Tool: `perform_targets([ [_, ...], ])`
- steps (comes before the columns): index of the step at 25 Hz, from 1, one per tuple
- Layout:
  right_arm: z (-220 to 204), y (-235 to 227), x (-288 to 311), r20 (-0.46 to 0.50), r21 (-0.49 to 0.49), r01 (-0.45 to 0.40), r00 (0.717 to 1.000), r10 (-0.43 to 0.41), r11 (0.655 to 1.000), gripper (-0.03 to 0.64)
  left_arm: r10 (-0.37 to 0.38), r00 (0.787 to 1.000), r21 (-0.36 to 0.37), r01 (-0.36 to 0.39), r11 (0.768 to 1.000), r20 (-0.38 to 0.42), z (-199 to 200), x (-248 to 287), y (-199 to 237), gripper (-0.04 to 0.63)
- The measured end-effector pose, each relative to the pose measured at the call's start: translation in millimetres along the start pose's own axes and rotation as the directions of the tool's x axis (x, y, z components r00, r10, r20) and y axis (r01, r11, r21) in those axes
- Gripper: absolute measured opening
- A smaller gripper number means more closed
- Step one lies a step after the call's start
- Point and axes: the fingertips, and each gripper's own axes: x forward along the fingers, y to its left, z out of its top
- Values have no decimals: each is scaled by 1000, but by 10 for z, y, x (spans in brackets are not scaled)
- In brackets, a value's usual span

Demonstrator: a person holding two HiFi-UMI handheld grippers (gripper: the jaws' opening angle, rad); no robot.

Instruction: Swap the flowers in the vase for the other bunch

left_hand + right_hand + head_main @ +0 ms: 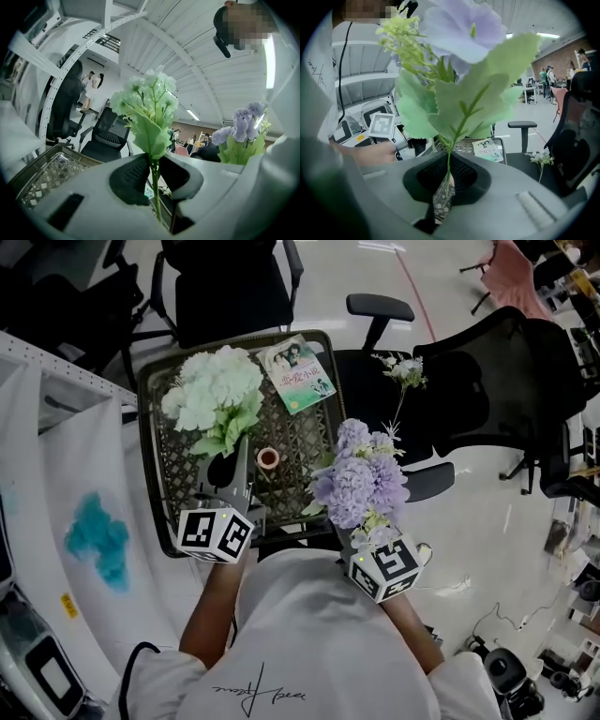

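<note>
The pale green and white bunch stands upright over the left half of the black mesh tabletop, its stem clamped in my left gripper. In the left gripper view that stem runs up between the pads of the left gripper. To the right, just off the tabletop's near right corner, my right gripper is shut on the stem of the purple bunch; the blooms hide its fingertips. A thin green stem passes between the pads of the right gripper. A small vase with a pinkish rim stands between the bunches, no stem showing in it.
A booklet lies on the tabletop's far right corner. A black office chair to the right carries a loose flower sprig. Another chair stands beyond the table. A white surface with a teal stain lies at the left.
</note>
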Motion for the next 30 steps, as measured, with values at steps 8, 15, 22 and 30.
perform_targets([
  [8,68,-266,24,-31,-1,-22,999,22,1000,21,46,999,31,-47,998,7,14,287,-15,63],
  [15,-35,-370,-25,-70,-28,-23,997,21,999,21,76,997,35,-77,996,17,-139,368,57,63],
  [22,-45,-482,-71,-75,-32,-18,997,16,999,21,108,994,63,-110,992,27,-200,398,145,62],
  [30,-115,-607,-130,-100,-62,-17,995,11,998,21,146,989,79,-149,986,34,-331,452,215,63],
])
